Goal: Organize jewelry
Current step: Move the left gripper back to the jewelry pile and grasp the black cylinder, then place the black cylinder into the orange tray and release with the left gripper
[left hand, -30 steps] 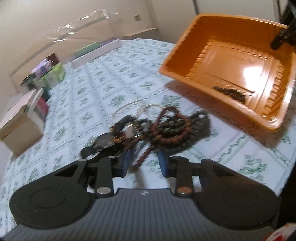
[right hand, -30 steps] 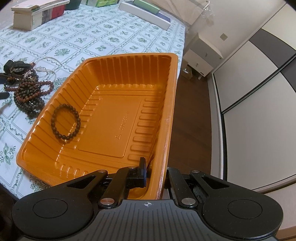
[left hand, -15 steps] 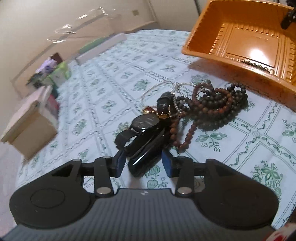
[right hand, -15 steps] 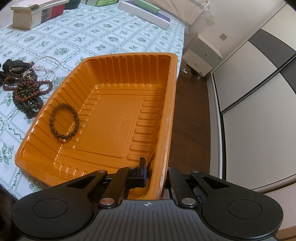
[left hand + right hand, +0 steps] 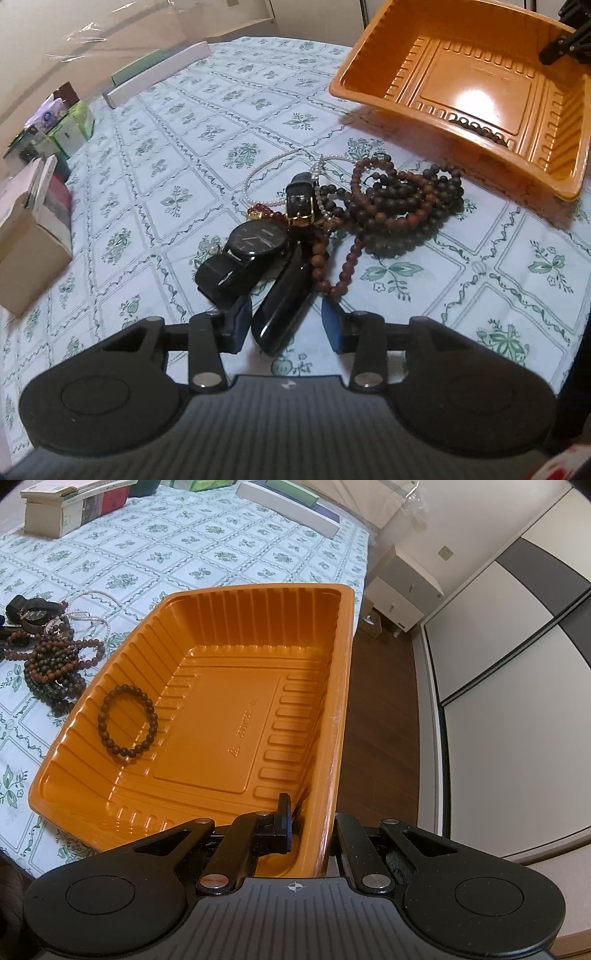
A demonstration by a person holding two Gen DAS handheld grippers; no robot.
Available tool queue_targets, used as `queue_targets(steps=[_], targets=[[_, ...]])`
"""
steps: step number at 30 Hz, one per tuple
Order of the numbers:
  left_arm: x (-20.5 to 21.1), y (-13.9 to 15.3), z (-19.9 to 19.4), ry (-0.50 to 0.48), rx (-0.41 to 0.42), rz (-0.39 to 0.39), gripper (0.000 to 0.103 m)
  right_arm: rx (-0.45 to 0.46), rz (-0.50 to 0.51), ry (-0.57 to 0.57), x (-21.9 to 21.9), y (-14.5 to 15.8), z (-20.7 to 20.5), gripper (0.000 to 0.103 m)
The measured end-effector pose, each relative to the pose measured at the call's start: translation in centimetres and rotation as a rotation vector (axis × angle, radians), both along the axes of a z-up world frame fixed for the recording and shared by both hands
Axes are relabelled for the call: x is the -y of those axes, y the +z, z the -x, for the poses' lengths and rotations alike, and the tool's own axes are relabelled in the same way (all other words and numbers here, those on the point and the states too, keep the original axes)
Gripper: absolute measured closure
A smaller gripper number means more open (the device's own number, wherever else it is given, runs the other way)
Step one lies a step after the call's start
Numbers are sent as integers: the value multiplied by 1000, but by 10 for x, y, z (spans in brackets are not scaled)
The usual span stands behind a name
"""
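Left tool is apart, its pads straddling the near end of a black strap at the edge of the jewelry pile just ahead on the bench. Right tool is clamped on the near wall of the tray, which holds 1 bracelet ahead-left of it. Judgement: close squarely on the strap alone, lift slowly so tangled beads drop free, and keep the tray level.
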State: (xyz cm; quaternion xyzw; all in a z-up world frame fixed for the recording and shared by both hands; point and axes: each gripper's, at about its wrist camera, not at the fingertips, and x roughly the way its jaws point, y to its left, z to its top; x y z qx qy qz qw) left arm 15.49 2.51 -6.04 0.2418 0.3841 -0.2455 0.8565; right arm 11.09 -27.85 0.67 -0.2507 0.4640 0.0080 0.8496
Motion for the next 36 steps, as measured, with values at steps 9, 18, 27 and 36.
queue_targets(steps=[9, 18, 27, 36], targets=[[0, 0, -7, 20, -22, 28, 75, 0, -4, -4, 0, 0, 1, 98], [-12, 12, 23, 109, -15, 27, 84, 2, -7, -4, 0, 0, 1, 98], [-5, 45, 42, 135, 41, 122, 84, 3, -10, -3, 1, 1, 2, 98], [88, 57, 47, -52, 19, 237, 84, 5, -13, -3, 1, 1, 2, 98]])
